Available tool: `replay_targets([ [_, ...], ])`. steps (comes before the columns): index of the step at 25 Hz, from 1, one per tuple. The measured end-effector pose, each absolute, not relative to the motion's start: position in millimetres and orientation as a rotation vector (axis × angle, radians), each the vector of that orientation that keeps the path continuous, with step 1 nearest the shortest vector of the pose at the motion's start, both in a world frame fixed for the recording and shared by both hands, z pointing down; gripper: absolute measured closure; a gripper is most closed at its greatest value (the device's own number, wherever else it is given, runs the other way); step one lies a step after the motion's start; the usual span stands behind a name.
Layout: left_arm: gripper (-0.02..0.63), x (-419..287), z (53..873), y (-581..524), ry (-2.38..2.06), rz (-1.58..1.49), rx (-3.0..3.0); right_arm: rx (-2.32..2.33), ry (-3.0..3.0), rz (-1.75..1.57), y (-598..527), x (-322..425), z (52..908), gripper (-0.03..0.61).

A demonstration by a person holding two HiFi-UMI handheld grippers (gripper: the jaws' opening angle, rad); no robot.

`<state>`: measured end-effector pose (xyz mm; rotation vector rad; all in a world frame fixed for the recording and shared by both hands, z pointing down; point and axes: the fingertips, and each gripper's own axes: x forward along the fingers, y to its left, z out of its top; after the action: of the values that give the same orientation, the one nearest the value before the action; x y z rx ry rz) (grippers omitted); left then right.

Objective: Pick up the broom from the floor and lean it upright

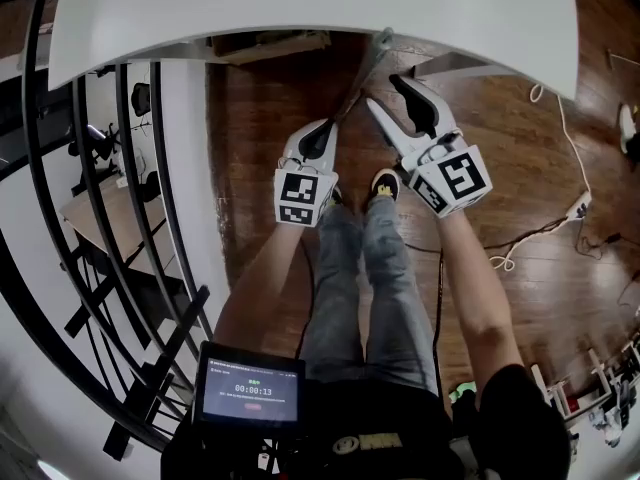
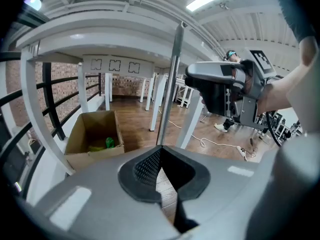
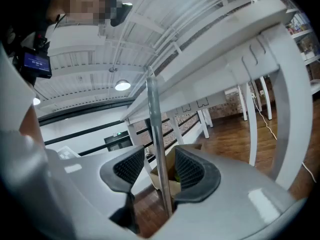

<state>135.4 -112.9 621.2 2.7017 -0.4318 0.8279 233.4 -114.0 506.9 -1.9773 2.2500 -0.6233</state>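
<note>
The broom [image 2: 170, 84] is off the floor and stands almost upright. Only its thin metal handle shows; the brush end is out of every view. In the left gripper view the top of the handle meets the edge of the white bench [image 1: 300, 8], which suggests the bench edge is the chosen support for the lean.

The left hand-held gripper [image 2: 159, 151] is closed on the handle, its ribbed pads pinching the pole low down. From there it can carry the weight and steer the tilt. The right hand-held gripper [image 3: 155, 166] is to the right and a little farther up the pole. Its jaws are wide apart with the handle running between them, closer to the right pad, and neither pad presses on it. That loose straddle looks like a guard: it can stop the pole from swinging sideways without fighting the left grip.

Under the bench, to the left, an open cardboard box [image 2: 95, 134] sits clear of the handle.

The lean looks nearly made. What seems left is to check that the top stays against the bench edge when the left grip eases, since a smooth pole on a smooth edge could slide
</note>
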Motion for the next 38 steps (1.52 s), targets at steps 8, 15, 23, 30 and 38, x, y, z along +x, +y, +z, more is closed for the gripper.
replay_targets([
  [8, 0.603, 74.5, 481.0, -105.0, -0.492, 0.724, 2.758, -1.866, 2.417, -0.634, -47.4, 196.8, 419.0, 0.385],
  [15, 0.603, 102.2, 308.1, -62.8, -0.382, 0.502, 2.925, -1.714, 2.424, -0.546, -8.0, 162.0, 274.0, 0.415],
  [23, 0.603, 81.8, 219.8, -58.9, -0.522, 0.350, 2.949, -1.776, 2.422, -0.467, -17.0, 127.0, 218.4, 0.575],
  [30, 0.603, 48.8, 188.7, -89.9, -0.644, 0.248, 2.927, -1.684, 2.516, -0.419, -32.9, 83.6, 199.1, 0.572],
  [38, 0.603, 56.2, 181.6, -91.4, -0.646, 0.199, 2.943, -1.669, 2.540, -0.370, -47.9, 78.5, 184.4, 0.574],
])
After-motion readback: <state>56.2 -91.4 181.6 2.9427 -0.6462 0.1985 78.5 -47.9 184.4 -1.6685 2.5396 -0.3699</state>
